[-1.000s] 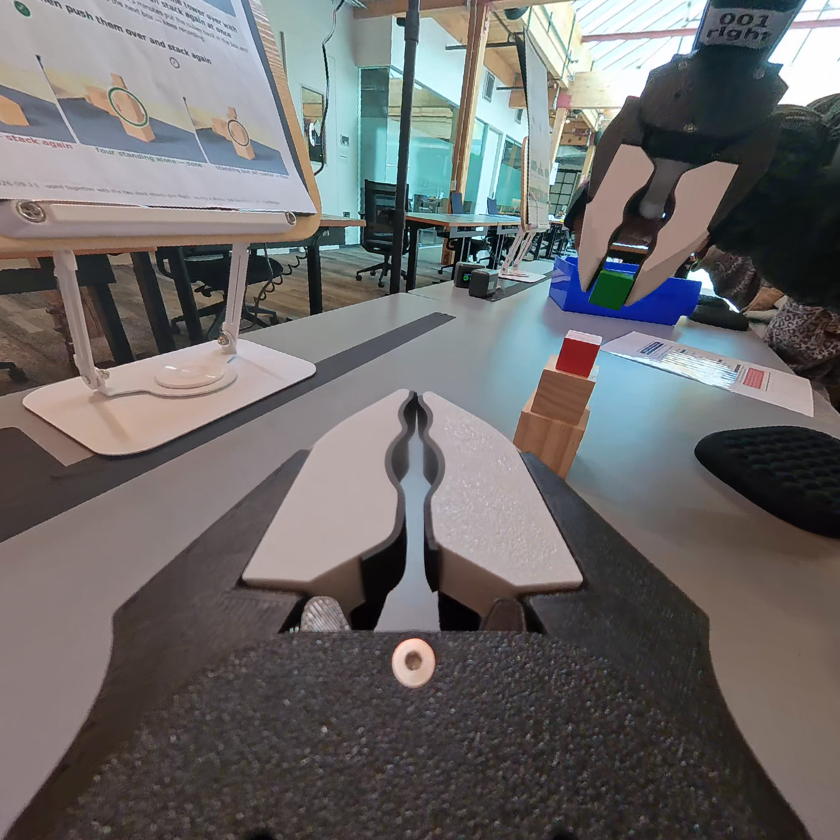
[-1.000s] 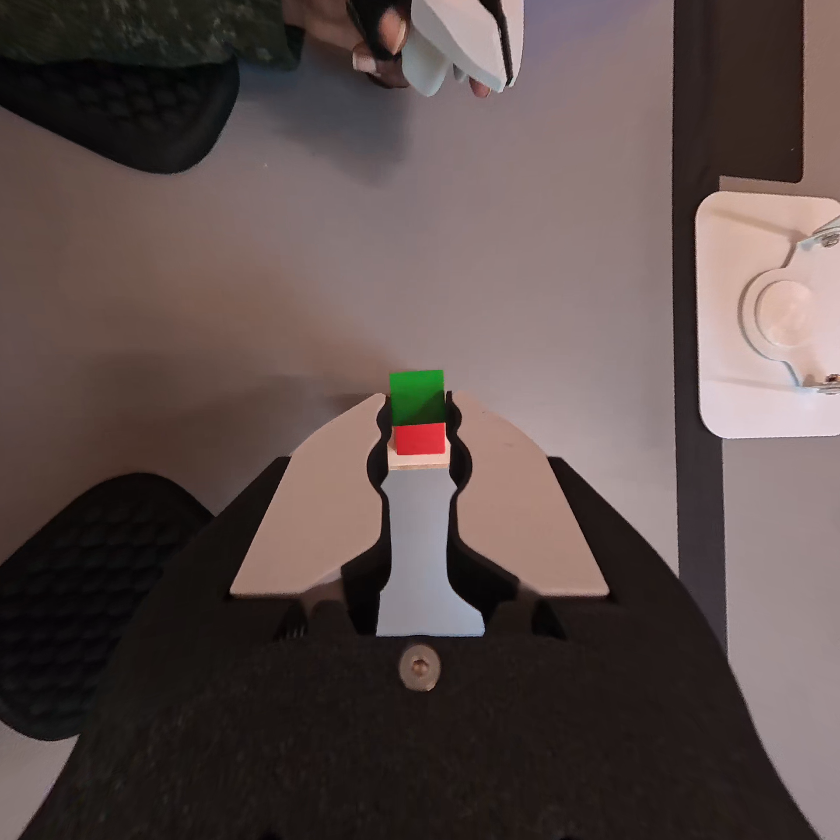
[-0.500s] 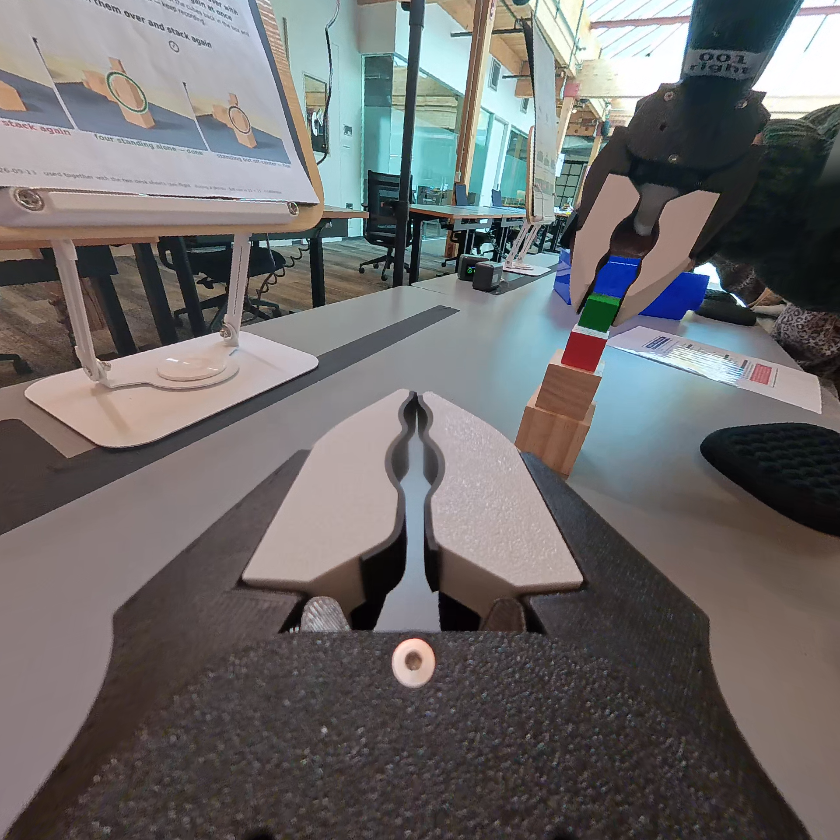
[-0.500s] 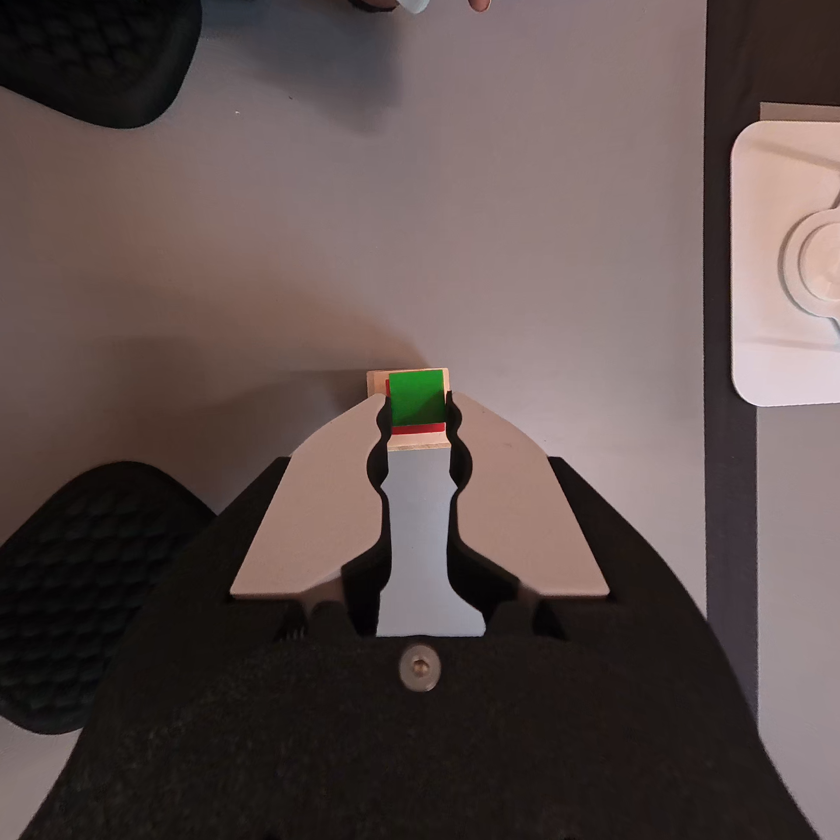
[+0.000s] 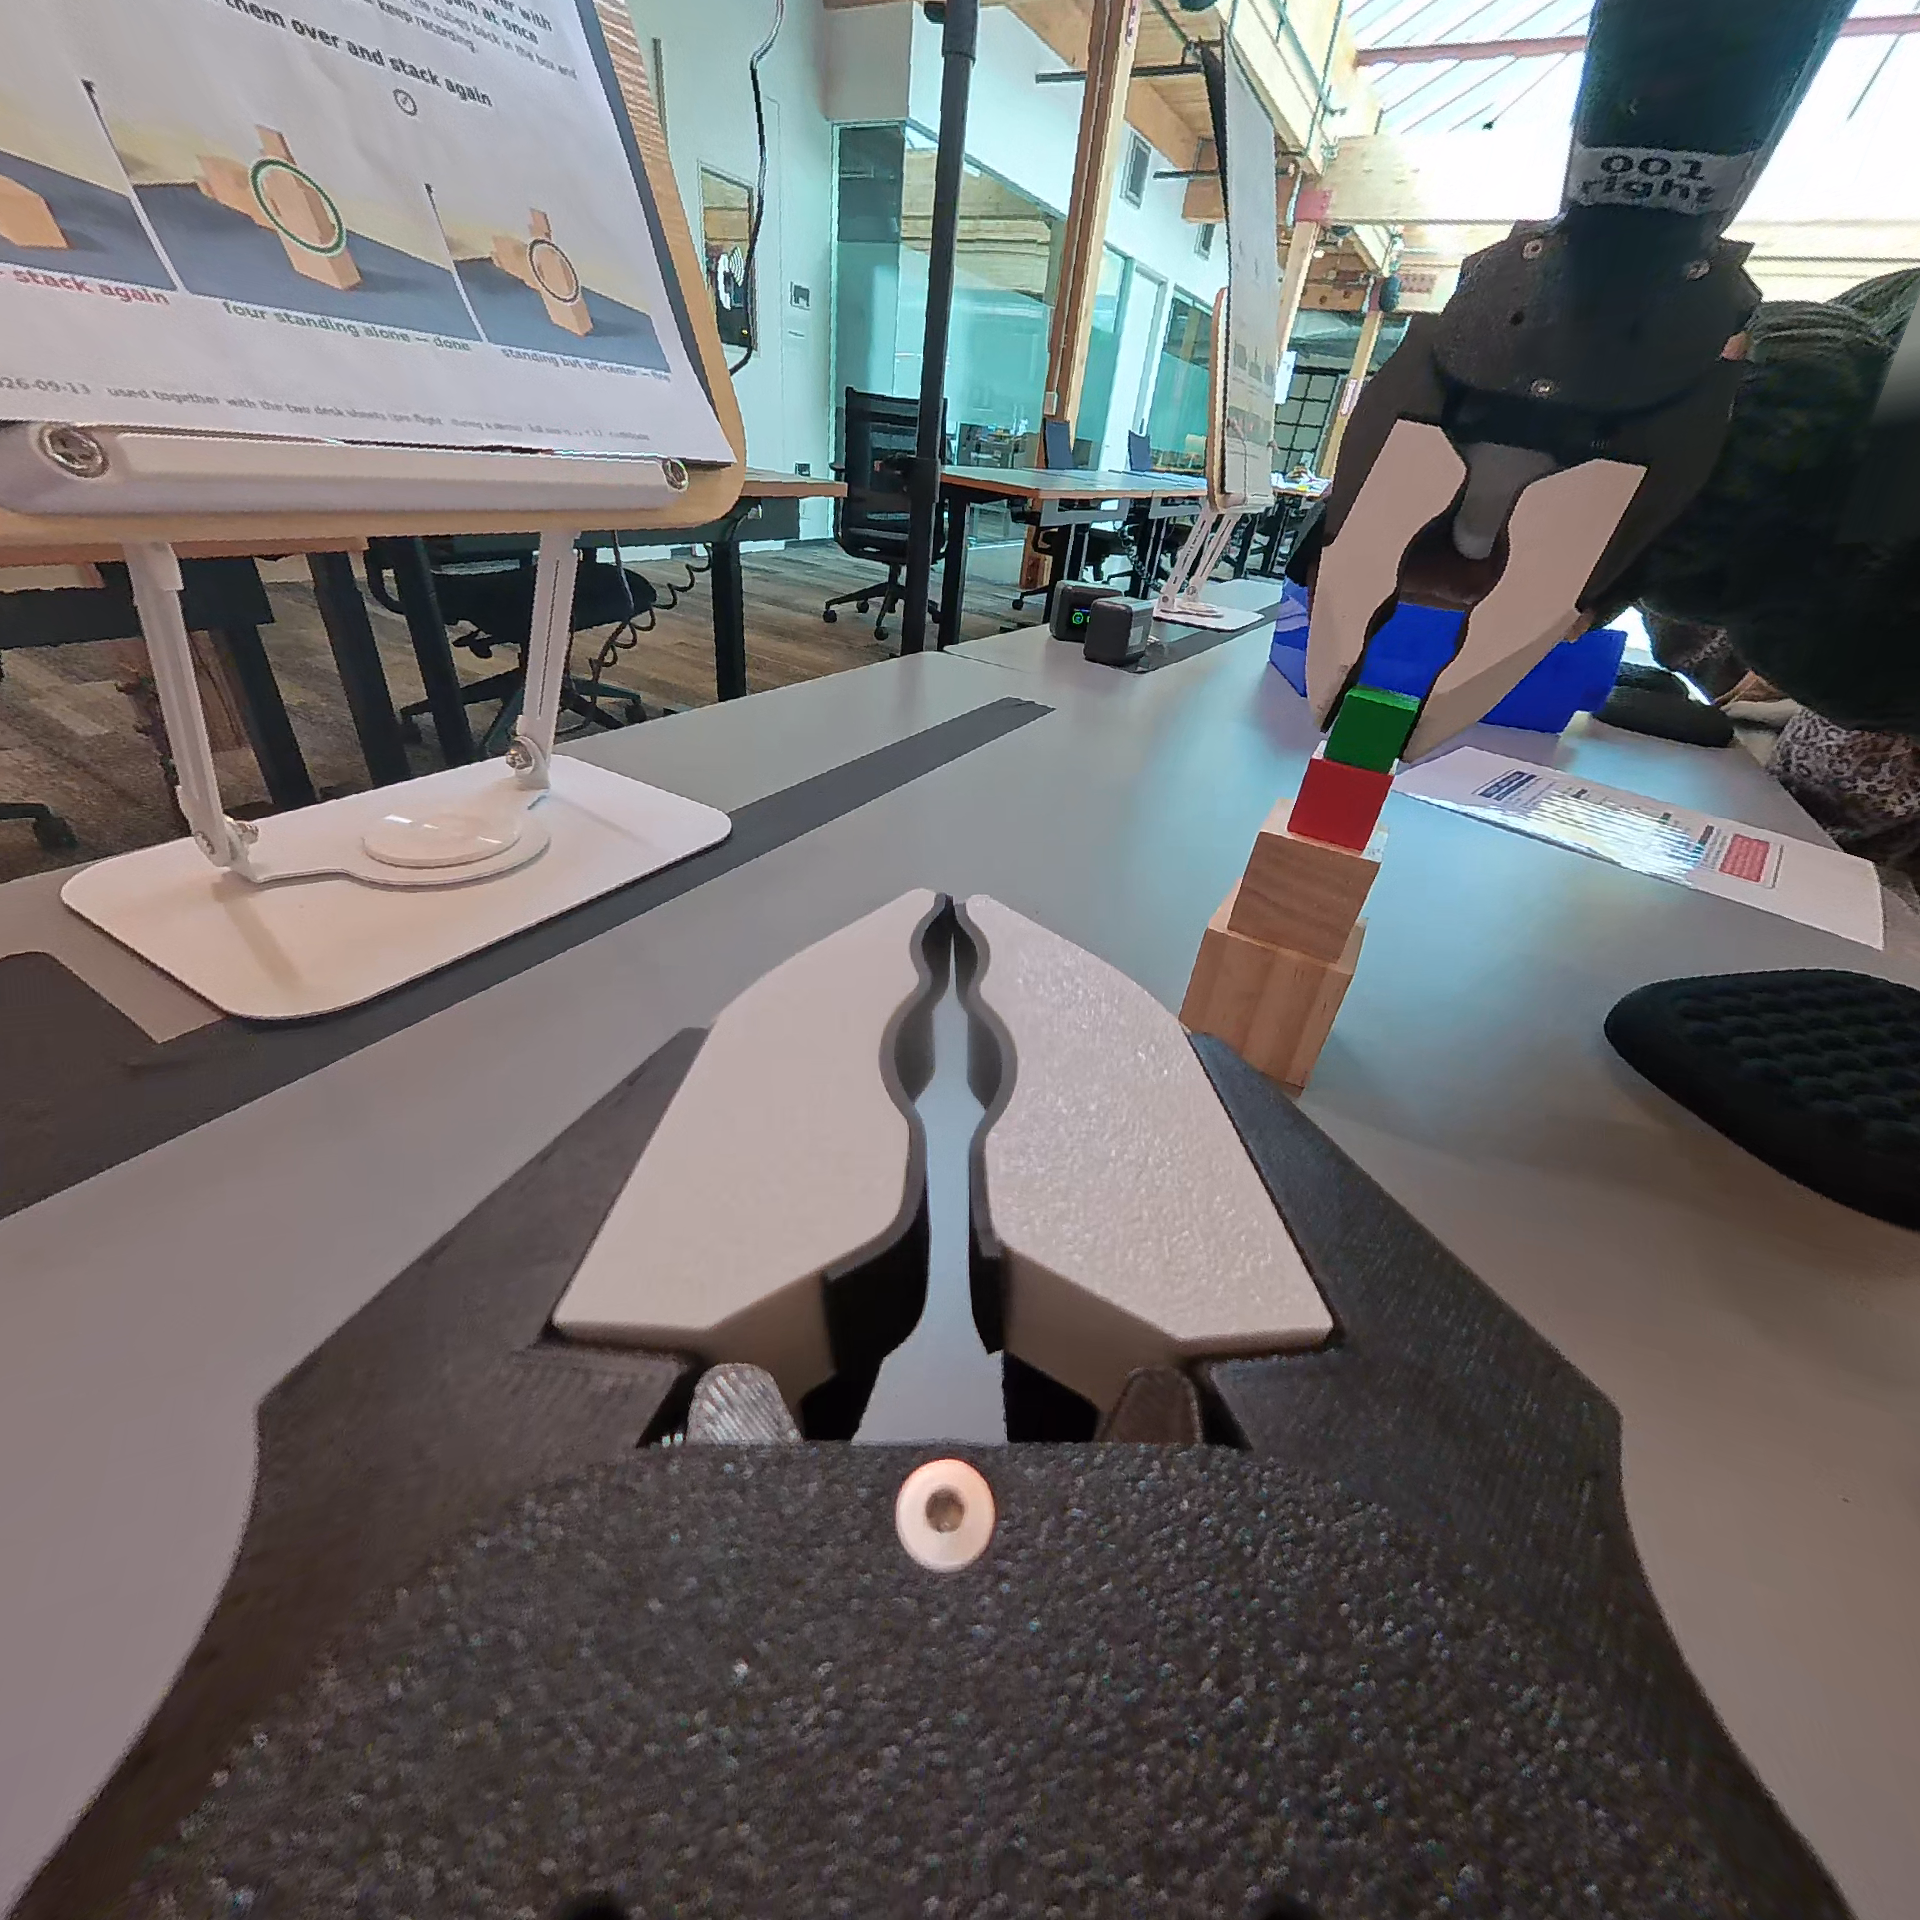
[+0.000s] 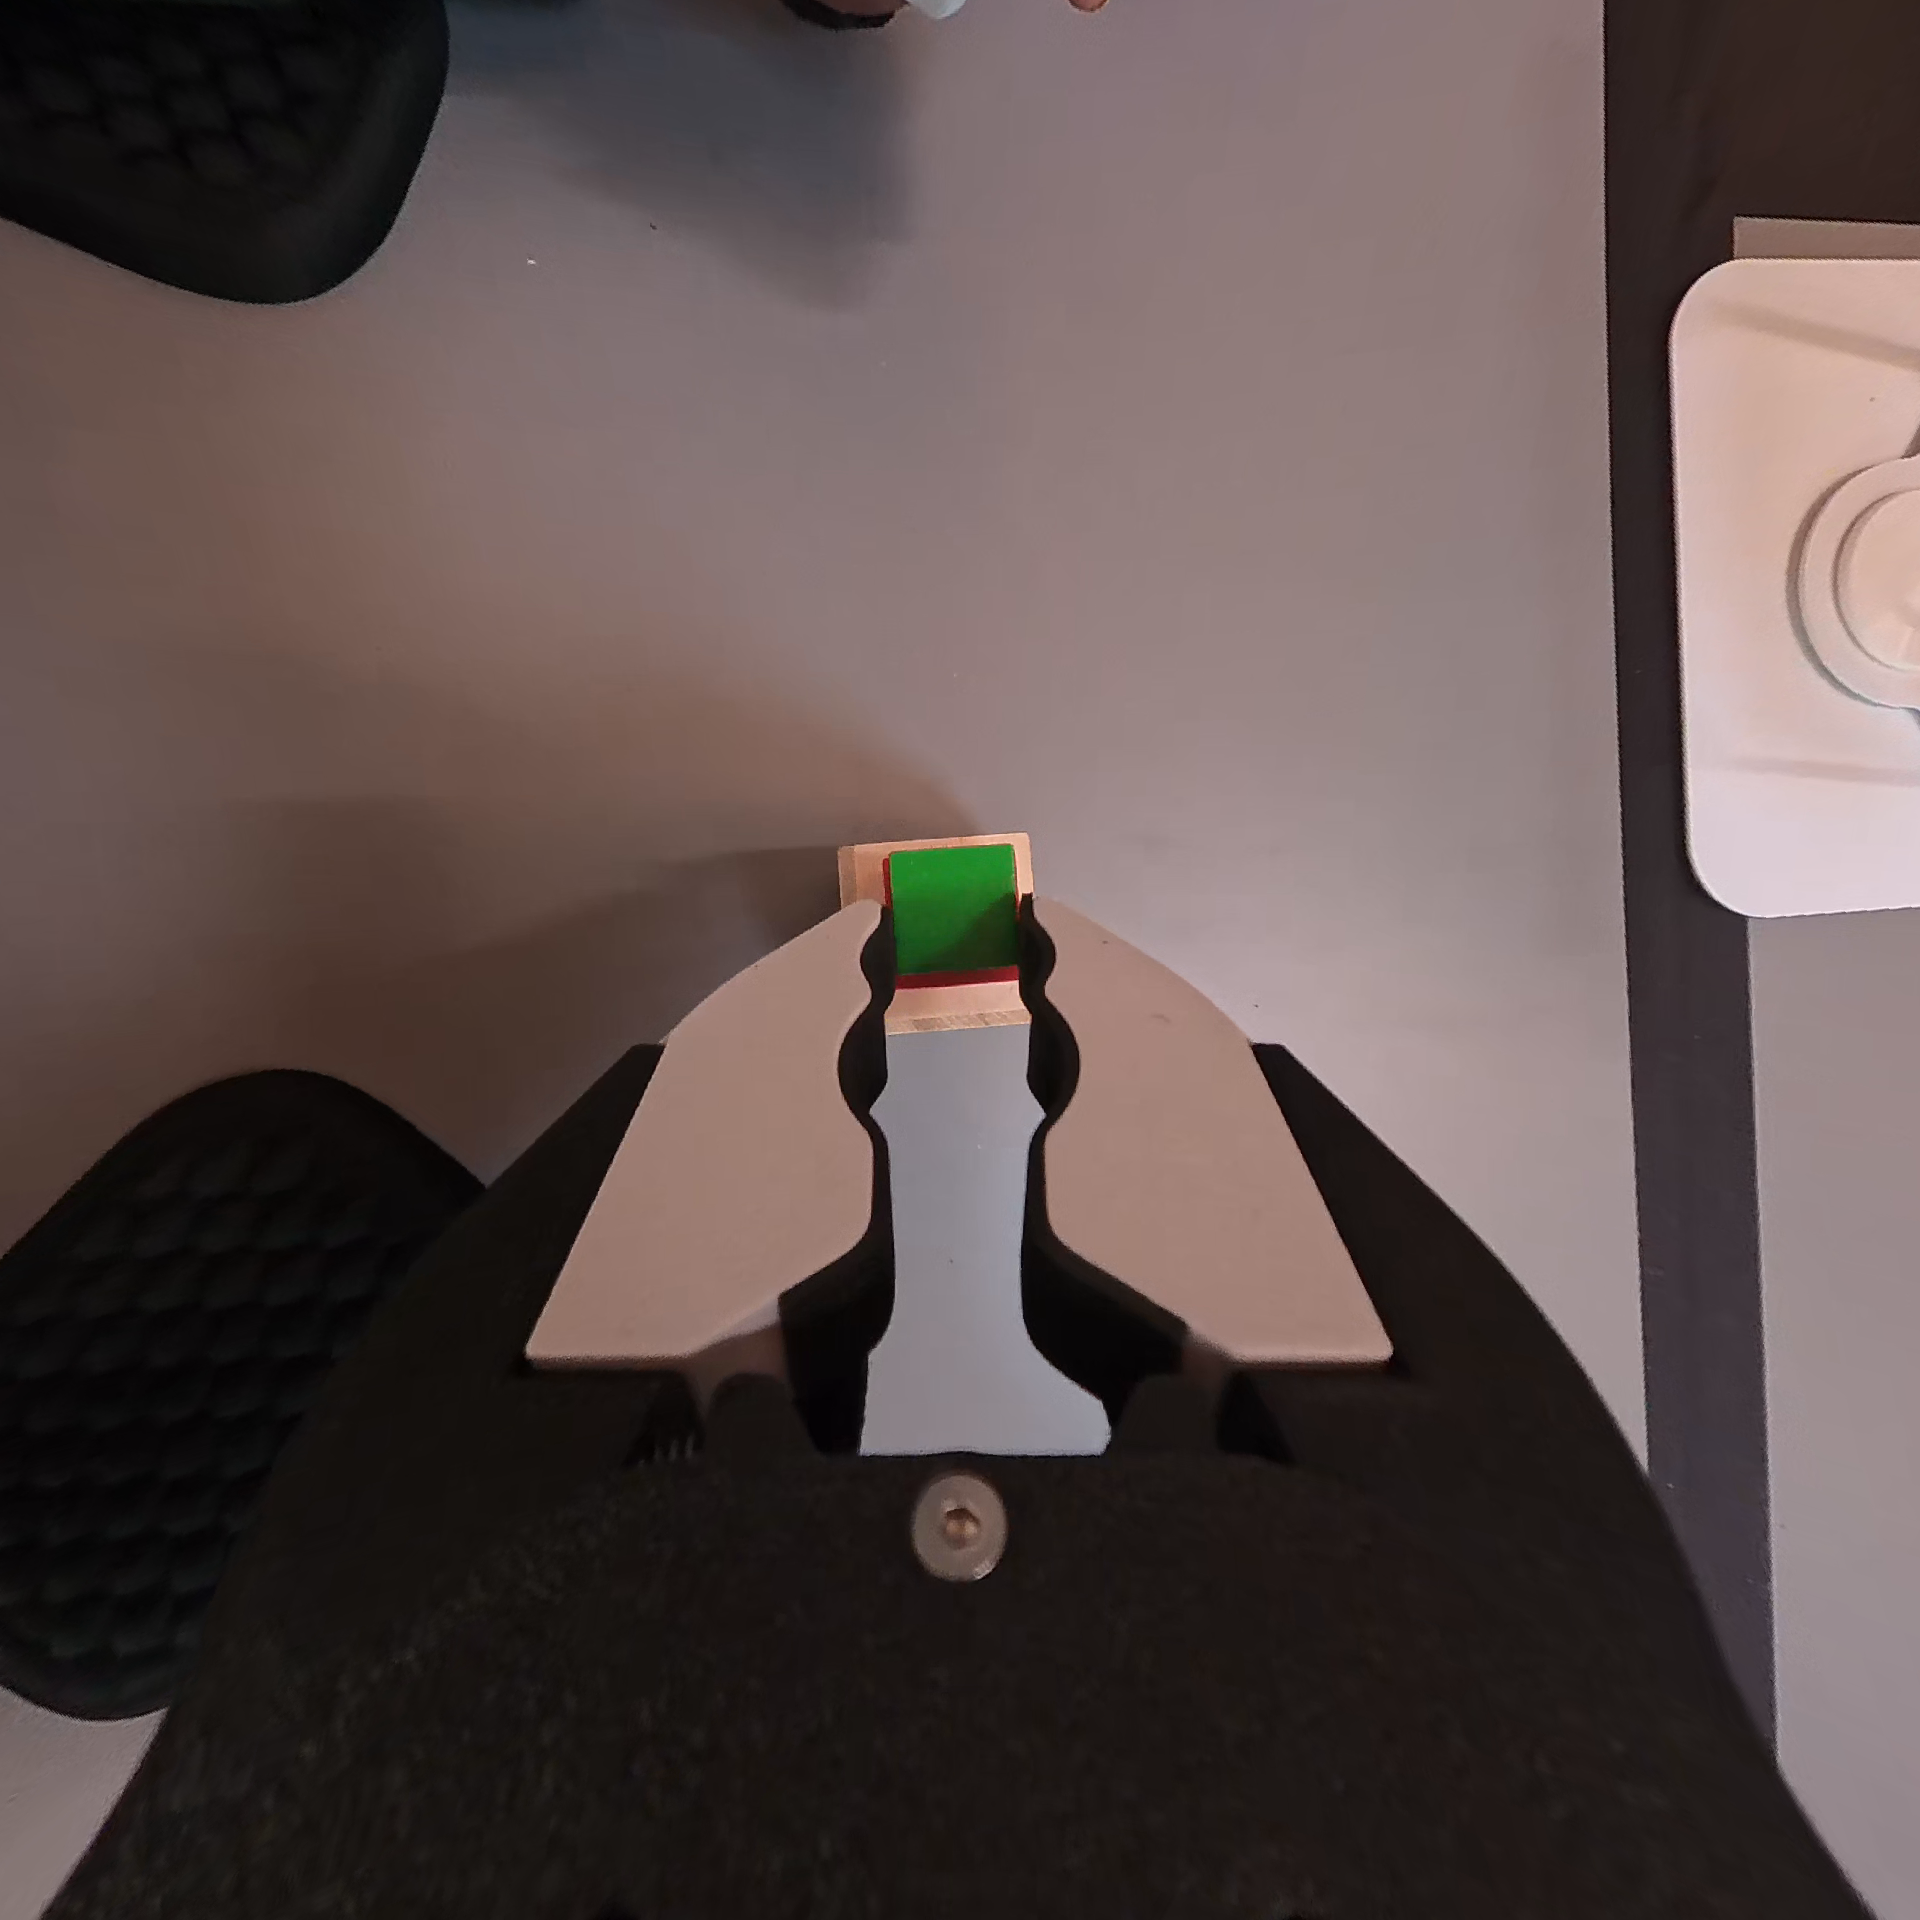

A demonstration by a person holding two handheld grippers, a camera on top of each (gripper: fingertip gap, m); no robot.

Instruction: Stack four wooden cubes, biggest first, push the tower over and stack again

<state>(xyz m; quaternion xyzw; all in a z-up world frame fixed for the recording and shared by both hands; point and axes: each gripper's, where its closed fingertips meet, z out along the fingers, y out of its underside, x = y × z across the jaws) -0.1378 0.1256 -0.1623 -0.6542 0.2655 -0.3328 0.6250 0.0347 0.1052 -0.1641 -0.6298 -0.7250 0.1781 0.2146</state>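
Observation:
A tower stands on the grey table (image 5: 1039,790): a large wooden cube (image 5: 1262,1003), a smaller wooden cube (image 5: 1299,888), then a red cube (image 5: 1340,800). My right gripper (image 5: 1371,727) points straight down and is shut on a small green cube (image 5: 1374,727), which rests on the red cube. In the right wrist view the green cube (image 6: 951,909) sits between my right gripper's (image 6: 951,914) pads, with red and wood edges showing beneath. My left gripper (image 5: 951,914) is shut and empty, low over the table, left of the tower.
A white document stand (image 5: 395,894) with an instruction sheet is at the left, over a dark strip (image 5: 831,790). Black wrist pads lie at the right (image 5: 1787,1081) and in the right wrist view (image 6: 187,1351). A blue bin (image 5: 1538,665) and a paper sheet (image 5: 1662,842) lie behind the tower. My hands' fingertips stand some 20 cm from each other.
My right gripper came down with the green cube from above the tower until the cube met the red cube. The left gripper has stayed shut and hardly moved.

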